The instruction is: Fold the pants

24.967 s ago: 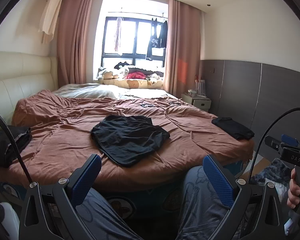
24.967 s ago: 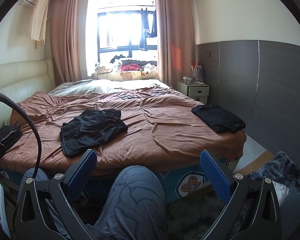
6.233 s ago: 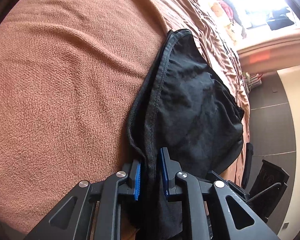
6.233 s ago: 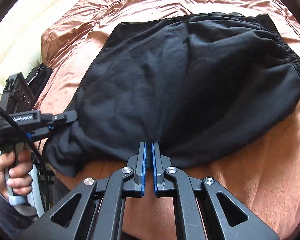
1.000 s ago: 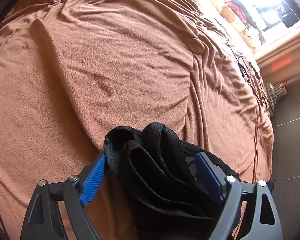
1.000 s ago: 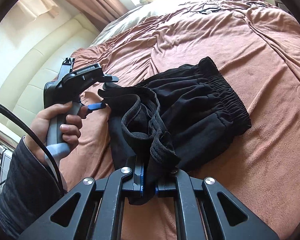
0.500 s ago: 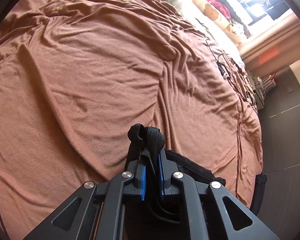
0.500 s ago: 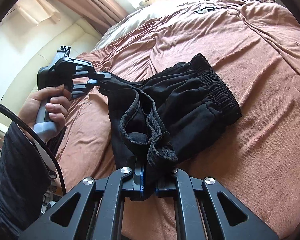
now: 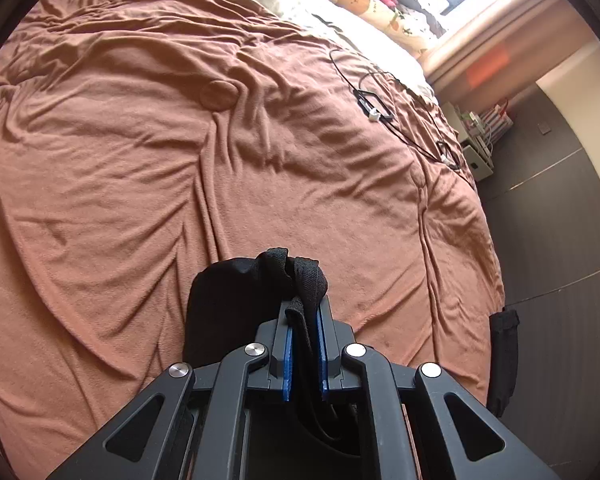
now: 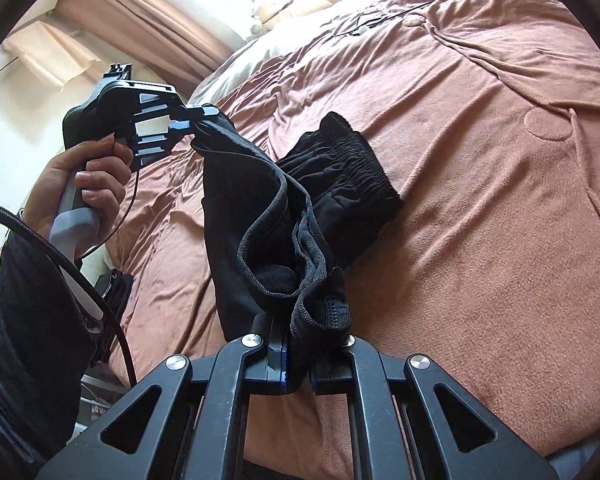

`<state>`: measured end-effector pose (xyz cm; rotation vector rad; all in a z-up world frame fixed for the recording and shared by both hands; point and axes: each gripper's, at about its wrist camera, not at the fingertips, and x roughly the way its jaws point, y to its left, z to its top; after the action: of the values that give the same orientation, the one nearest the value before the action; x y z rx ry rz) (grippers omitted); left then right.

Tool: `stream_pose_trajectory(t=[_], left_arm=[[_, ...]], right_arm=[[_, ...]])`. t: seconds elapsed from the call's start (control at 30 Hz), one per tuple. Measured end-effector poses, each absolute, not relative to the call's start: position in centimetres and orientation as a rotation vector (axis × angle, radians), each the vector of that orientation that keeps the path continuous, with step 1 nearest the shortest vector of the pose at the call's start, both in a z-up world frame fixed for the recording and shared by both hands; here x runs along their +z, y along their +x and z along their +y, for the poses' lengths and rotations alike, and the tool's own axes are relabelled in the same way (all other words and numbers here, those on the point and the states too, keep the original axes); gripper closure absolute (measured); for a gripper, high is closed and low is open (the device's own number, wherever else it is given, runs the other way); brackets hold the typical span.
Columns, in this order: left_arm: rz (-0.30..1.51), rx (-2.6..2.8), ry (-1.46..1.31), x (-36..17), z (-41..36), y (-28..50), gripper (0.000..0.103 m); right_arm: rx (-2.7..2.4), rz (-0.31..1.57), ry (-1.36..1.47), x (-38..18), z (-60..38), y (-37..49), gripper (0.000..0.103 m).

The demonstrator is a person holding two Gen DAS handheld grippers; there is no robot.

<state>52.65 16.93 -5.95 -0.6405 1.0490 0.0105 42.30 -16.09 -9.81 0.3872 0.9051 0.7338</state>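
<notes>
Lifted higher than half a second ago, the black pants [image 10: 300,208] hang between both tools. Left gripper [image 9: 304,354] is clenched on a bunched hem; right gripper [image 10: 298,364] is clamped on another hem, with the waistband end trailing on the brown bedspread [image 10: 480,200]. Folding looks barely begun: the cloth is crumpled and needs laying flat.

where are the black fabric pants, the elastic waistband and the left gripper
black fabric pants [image 10: 236,208], right wrist view, on the lifted stretch of cloth
elastic waistband [image 10: 352,160], right wrist view, on its gathered ribbing
left gripper [image 10: 190,122], right wrist view, at its closed fingertips
</notes>
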Motion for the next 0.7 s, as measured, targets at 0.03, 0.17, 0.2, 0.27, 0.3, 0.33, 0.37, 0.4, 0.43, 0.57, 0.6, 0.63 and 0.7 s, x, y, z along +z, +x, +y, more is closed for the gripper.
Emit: stream_pose_trajectory(t=[0.03,0.17,0.2,0.27,0.3,0.33,0.37,0.4,0.43,0.57,0.6,0.63,0.7], left_arm=[[1.054,0.002,-0.636,-6.1,16.4,53.0,0.093],[1.071,-0.018,-0.618,-6.7,14.7,54.2,0.093],[1.075,-0.020,-0.611,-6.9,14.3,54.5,0.093],[1.084,-0.032,-0.596,-7.3,13.6,55.1,0.093],[1.092,-0.040,-0.589,-7.5,13.3,55.4,0.093],[1.100,-0.051,-0.585,-7.8,12.9,55.6,0.092],[1.105,-0.058,-0.583,-8.0,12.7,55.8,0.090],[1.106,-0.067,-0.585,-8.1,12.4,55.8,0.084],[1.100,-0.078,-0.588,-8.1,12.3,55.8,0.073],[1.055,-0.114,-0.579,-7.5,12.3,54.8,0.048],[1.055,-0.109,-0.566,-7.4,12.4,54.5,0.048],[1.055,-0.106,-0.559,-7.4,12.6,54.1,0.048],[1.058,-0.097,-0.558,-7.6,13.1,53.2,0.048]], right_arm=[[0.729,0.906,0.394,-10.0,-16.4,42.2,0.099],[0.714,0.909,0.414,-10.5,-17.3,42.0,0.099],[0.712,0.909,0.419,-10.6,-17.6,41.9,0.099],[0.704,0.909,0.424,-10.9,-17.8,41.8,0.099],[0.701,0.909,0.427,-11.0,-17.9,41.7,0.099],[0.696,0.910,0.431,-11.2,-18.0,41.7,0.099],[0.692,0.913,0.435,-11.3,-18.1,41.6,0.099],[0.689,0.917,0.440,-11.5,-18.2,41.6,0.099],[0.687,0.921,0.442,-11.7,-18.2,41.4,0.099],[0.675,0.929,0.463,-12.4,-18.4,41.4,0.099],[0.673,0.929,0.465,-12.5,-18.4,41.3,0.099],[0.672,0.932,0.467,-12.5,-18.4,41.2,0.099],[0.668,0.931,0.470,-12.6,-18.4,41.0,0.099]])
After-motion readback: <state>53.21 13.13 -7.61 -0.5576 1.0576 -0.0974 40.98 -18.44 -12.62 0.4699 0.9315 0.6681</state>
